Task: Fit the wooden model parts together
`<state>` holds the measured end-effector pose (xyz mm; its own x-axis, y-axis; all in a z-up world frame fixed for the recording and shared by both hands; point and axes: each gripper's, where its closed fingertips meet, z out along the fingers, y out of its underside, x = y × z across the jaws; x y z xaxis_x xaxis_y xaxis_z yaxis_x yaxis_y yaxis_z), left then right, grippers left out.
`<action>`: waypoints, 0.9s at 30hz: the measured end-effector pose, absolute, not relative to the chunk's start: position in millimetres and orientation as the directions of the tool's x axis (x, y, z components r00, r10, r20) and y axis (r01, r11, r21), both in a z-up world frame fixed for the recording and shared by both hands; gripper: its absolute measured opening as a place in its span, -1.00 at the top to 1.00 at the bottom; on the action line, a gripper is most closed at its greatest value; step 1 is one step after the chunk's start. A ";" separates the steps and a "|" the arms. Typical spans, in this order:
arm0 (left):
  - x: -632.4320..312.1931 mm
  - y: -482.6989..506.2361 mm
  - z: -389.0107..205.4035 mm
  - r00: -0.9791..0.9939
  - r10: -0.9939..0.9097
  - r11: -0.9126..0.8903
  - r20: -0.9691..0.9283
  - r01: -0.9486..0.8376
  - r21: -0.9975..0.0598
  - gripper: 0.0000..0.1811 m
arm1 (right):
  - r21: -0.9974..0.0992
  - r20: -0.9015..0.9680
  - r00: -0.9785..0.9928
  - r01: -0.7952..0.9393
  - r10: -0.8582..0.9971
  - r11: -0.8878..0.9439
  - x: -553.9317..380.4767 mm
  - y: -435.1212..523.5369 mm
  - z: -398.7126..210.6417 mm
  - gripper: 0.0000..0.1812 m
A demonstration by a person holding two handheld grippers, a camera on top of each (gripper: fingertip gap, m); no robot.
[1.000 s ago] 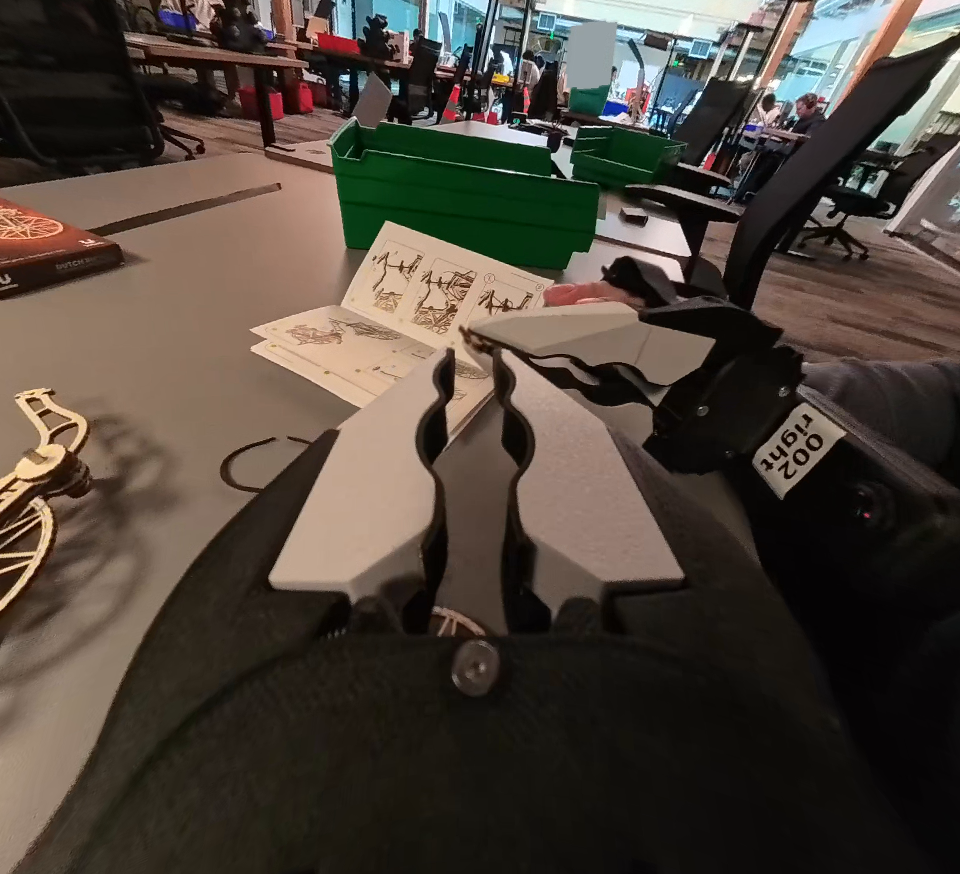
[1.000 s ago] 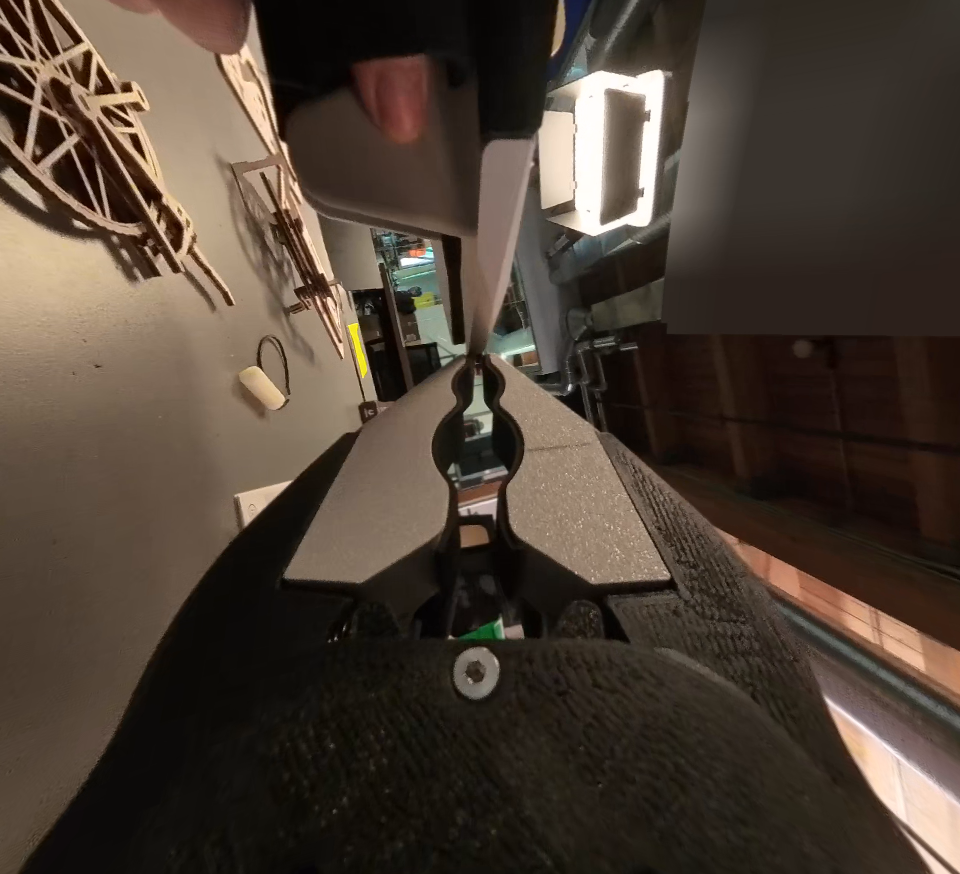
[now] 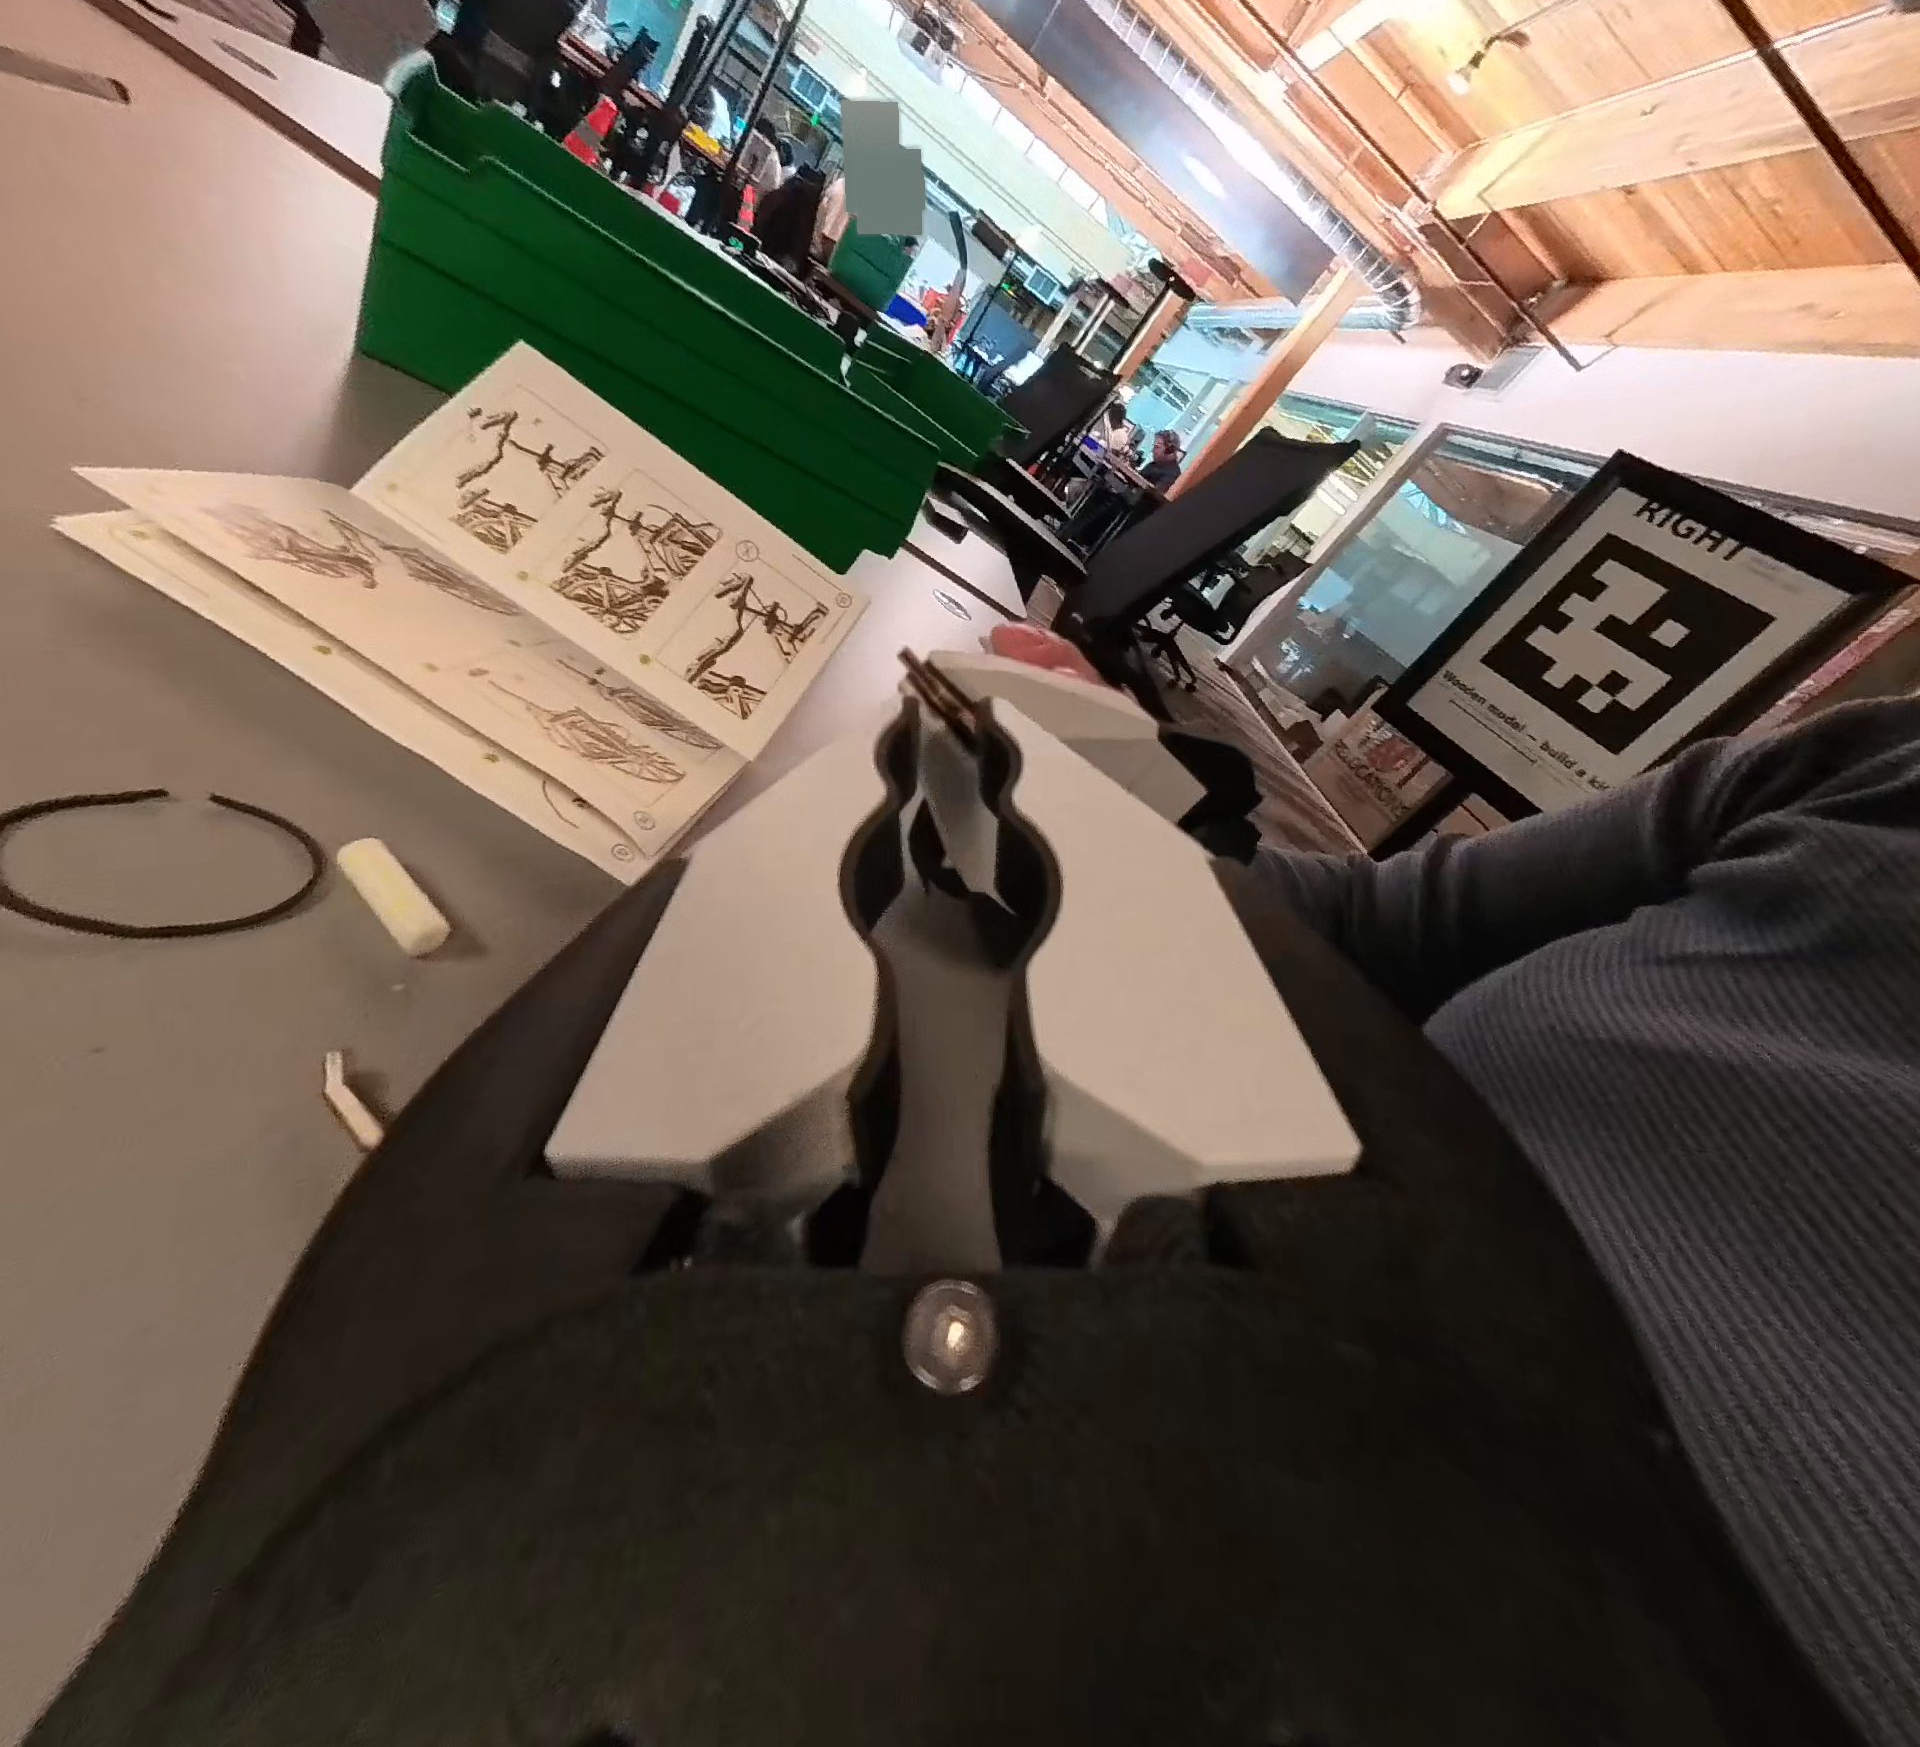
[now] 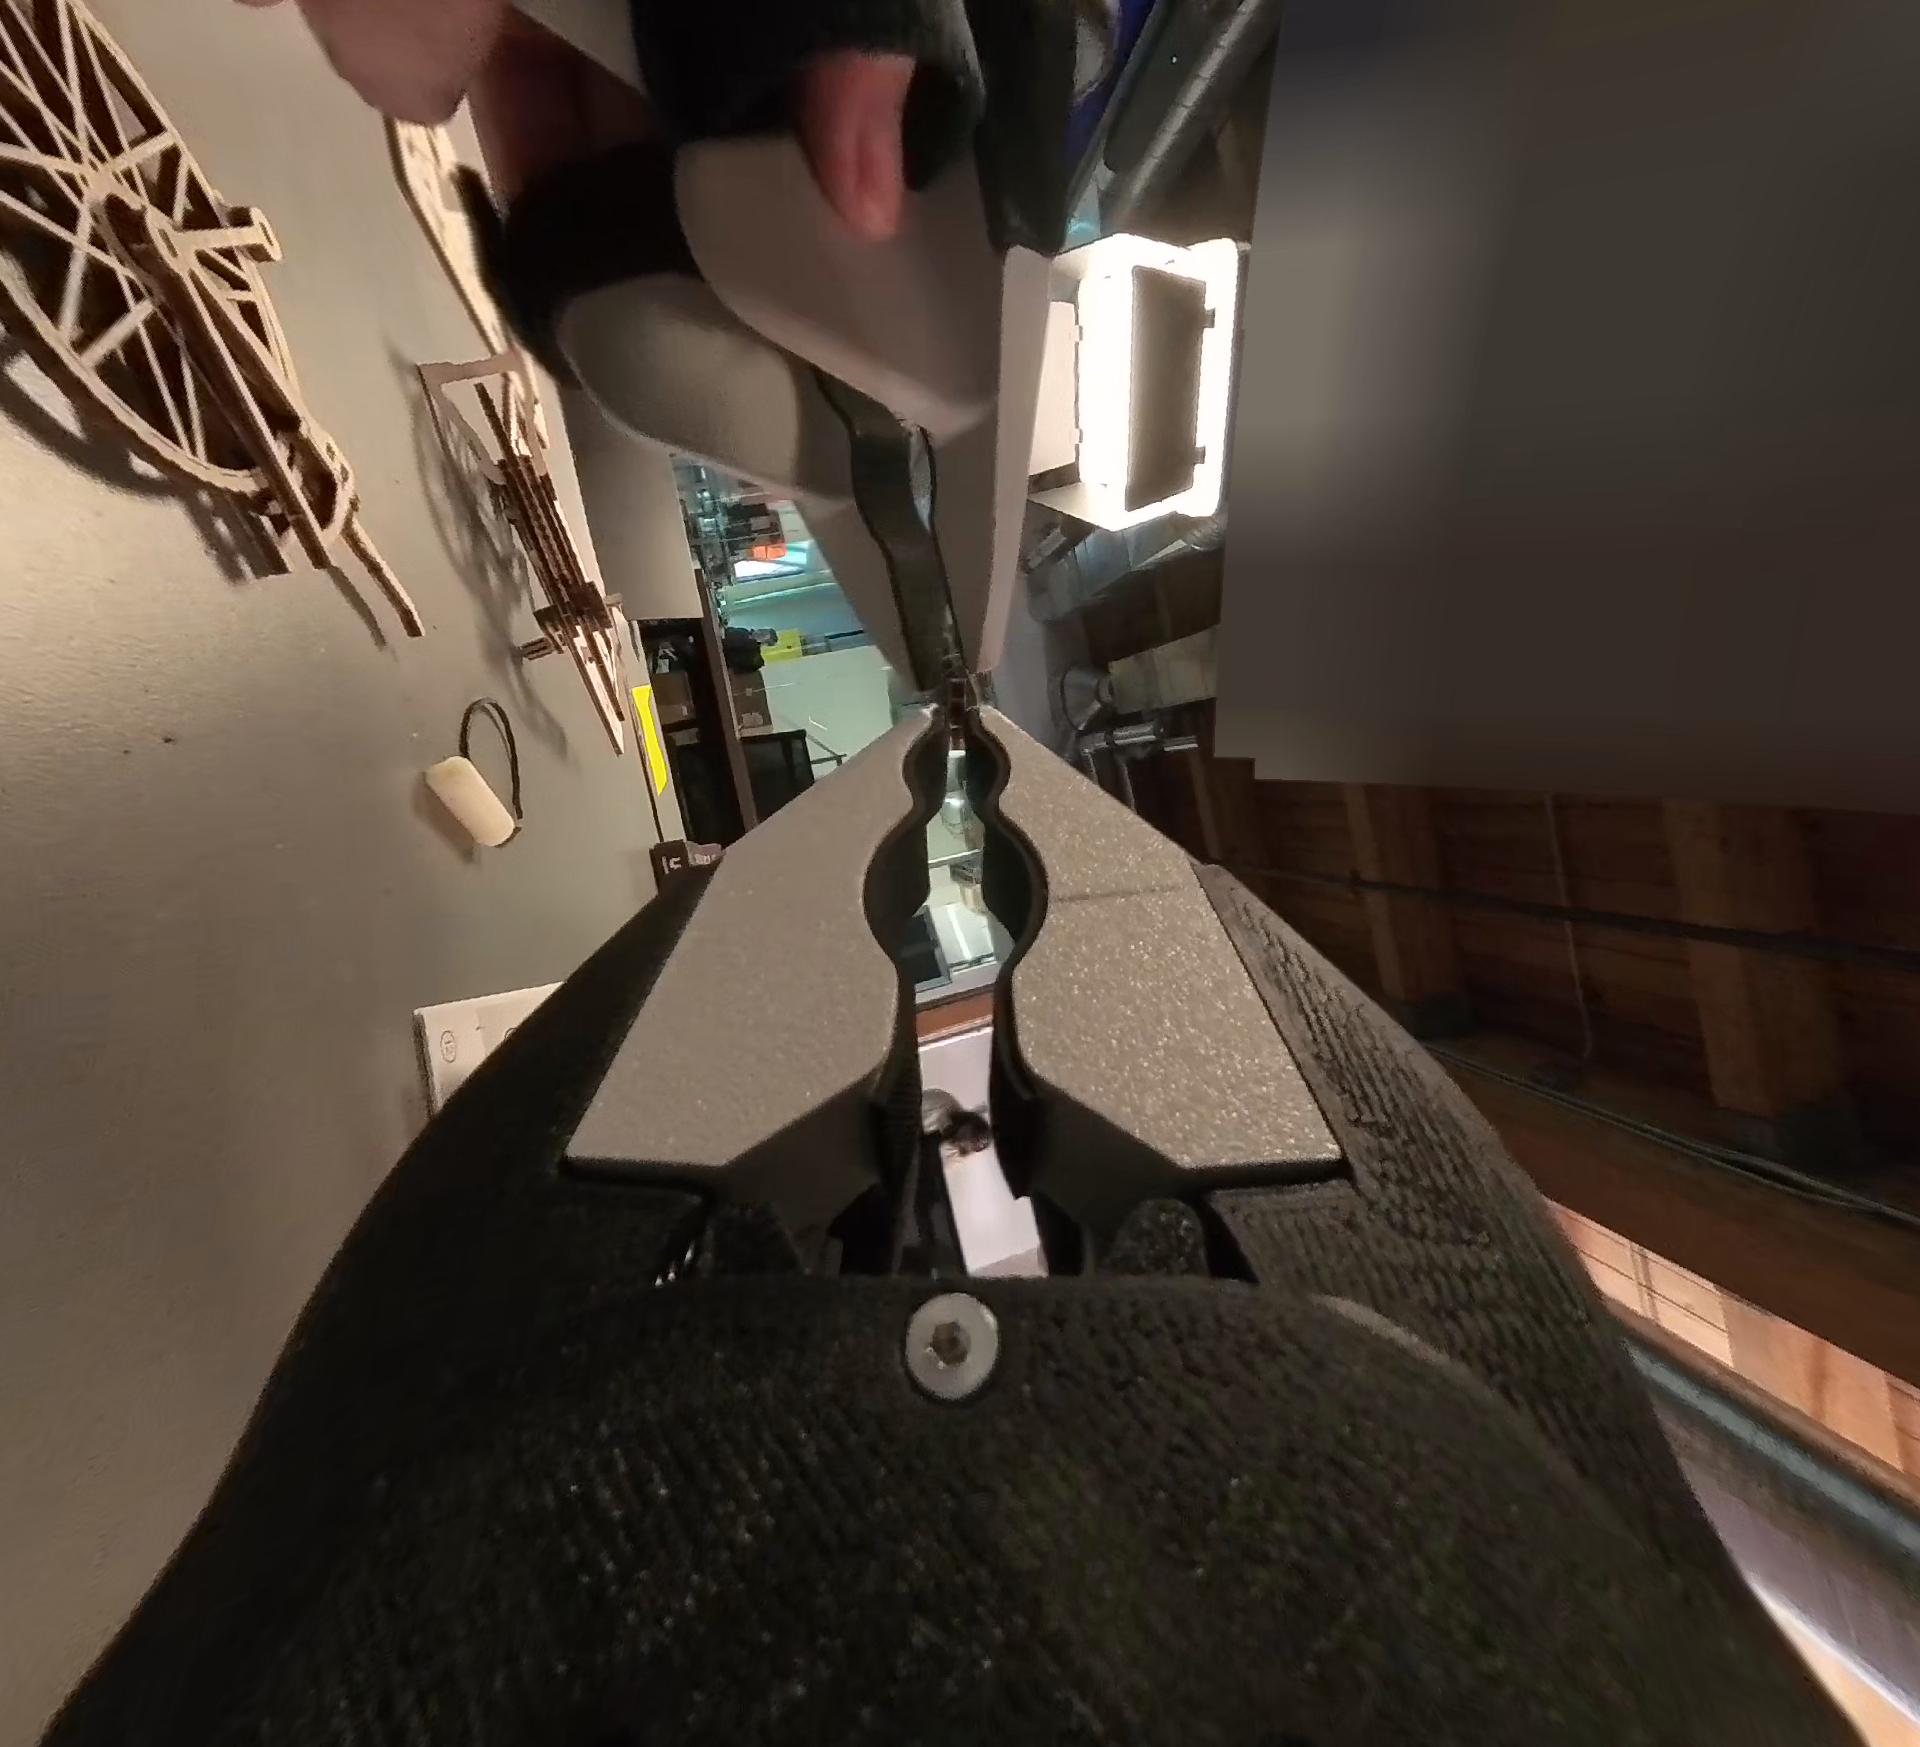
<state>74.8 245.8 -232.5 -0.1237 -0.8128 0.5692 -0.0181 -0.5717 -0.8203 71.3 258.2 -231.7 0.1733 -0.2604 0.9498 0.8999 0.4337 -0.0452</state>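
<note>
Wooden and very small, a dark piece [image 3: 940, 698] sits just at the tips of our left gripper [image 3: 948, 741], and the tips of our right gripper [image 4: 954, 710] meet it from the other side; both pairs of fingers are almost closed, pinching this thin part [image 4: 952, 687], though we cannot tell if it is one piece or two pressed together; we judge the joining is in progress, not finished; far left of the right fingers we count one spoked wooden wheel assembly [image 4: 135, 347] and one smaller wooden frame [image 4: 530, 492], built but apart; left of the left fingers lie one open instruction booklet [image 3: 499, 596], one black cord ring [image 3: 156, 856], one white stick [image 3: 393, 895] and stacked green bins [image 3: 623, 347]
</note>
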 end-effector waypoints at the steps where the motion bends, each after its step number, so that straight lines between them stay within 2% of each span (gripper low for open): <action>1: 74.4 246.5 -232.2 -0.120 -0.815 -0.570 0.567 -0.017 -0.822 0.92 | -0.040 0.950 0.168 0.899 -0.261 0.435 70.4 257.9 -232.2 1.00; 7: 74.6 245.4 -232.3 -0.130 -0.804 -0.583 0.581 -0.025 -0.812 0.96 | -0.021 0.950 0.154 0.900 -0.273 0.436 68.5 256.5 -232.1 1.00; 15: 74.4 243.0 -228.0 -0.184 -0.723 -0.672 0.665 -0.035 -0.740 0.96 | 0.045 0.933 0.107 0.912 -0.344 0.408 68.2 253.7 -226.9 1.00; 21: 72.5 242.2 -231.0 -0.184 -0.666 -0.714 0.722 -0.120 -0.689 0.98 | 0.084 0.929 0.071 0.915 -0.364 0.393 66.4 253.0 -227.9 1.00; 24: 69.5 243.0 -235.7 -0.166 -0.699 -0.671 0.696 -0.185 -0.718 0.99 | 0.074 0.938 0.077 0.908 -0.337 0.413 63.7 253.9 -231.6 0.99; 27: 66.2 242.1 -240.7 -0.160 -0.725 -0.626 0.669 -0.250 -0.738 0.99 | -0.016 0.956 0.152 0.881 -0.251 0.473 61.5 253.9 -235.4 0.93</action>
